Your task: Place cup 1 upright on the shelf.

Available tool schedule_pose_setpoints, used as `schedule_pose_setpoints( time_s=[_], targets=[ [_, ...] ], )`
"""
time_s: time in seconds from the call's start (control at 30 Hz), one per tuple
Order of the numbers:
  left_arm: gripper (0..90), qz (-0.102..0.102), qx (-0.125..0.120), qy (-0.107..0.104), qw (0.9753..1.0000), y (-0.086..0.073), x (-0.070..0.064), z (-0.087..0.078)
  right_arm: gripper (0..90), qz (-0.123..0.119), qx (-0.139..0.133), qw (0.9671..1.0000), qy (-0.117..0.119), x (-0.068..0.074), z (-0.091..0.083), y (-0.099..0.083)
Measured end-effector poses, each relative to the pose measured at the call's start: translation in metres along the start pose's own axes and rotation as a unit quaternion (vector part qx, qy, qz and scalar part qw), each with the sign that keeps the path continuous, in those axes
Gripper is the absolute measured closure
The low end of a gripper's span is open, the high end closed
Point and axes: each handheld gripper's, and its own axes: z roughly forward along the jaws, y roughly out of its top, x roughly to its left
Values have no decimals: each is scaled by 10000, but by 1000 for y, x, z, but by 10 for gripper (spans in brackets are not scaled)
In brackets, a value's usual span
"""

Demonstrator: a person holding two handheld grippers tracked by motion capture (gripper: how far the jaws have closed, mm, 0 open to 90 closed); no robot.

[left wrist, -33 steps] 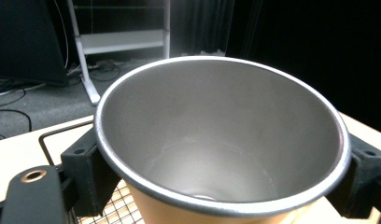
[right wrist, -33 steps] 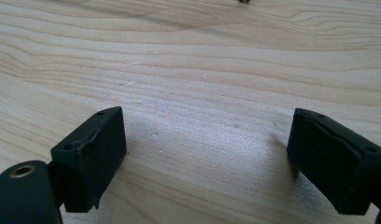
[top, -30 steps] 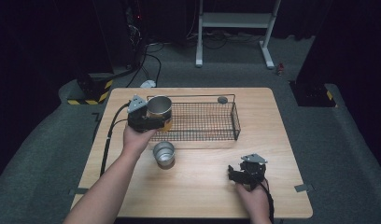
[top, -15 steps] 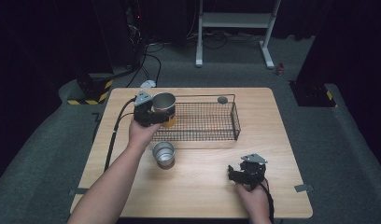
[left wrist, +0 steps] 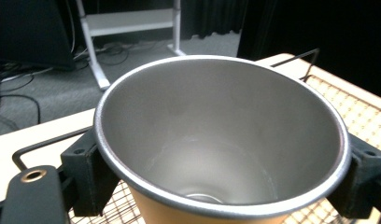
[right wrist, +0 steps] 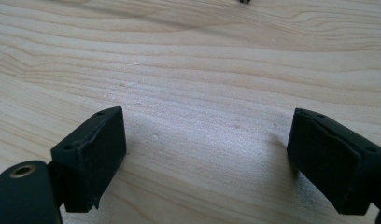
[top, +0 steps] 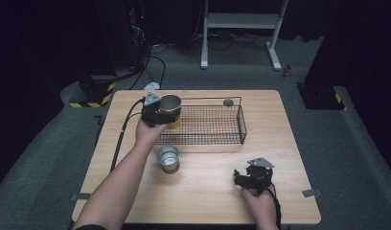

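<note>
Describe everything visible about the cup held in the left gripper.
The cup is a tapered tumbler with a brushed-metal inside, a thin bright rim and an orange-tan outer wall. It looks empty. The left gripper clamps it from two sides just below the rim, jaws pressed to the wall. It is held upright over the near-left corner of the wire basket.

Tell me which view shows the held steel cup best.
The left gripper view: the round steel cup with a tan outside shows large, its inside empty, between that hand-held gripper's jaws. The high view shows it small over the black wire basket.
</note>
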Motion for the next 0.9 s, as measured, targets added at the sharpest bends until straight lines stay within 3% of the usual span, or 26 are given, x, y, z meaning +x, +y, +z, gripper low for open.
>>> schedule_pose_setpoints(
  time_s=[0.23,0.47,0.9],
  targets=[
    [136,-83,342,53,9994,-2,3,13,116,-3,-1,10000,0,0,0,0],
    [136,-193,747,63,9970,-4,6,23,116,0,1,10000,0,0,0,0],
    [136,0,1096,274,9936,-7,5,31,117,12,-5,10000,1,0,0,0]
  ],
)
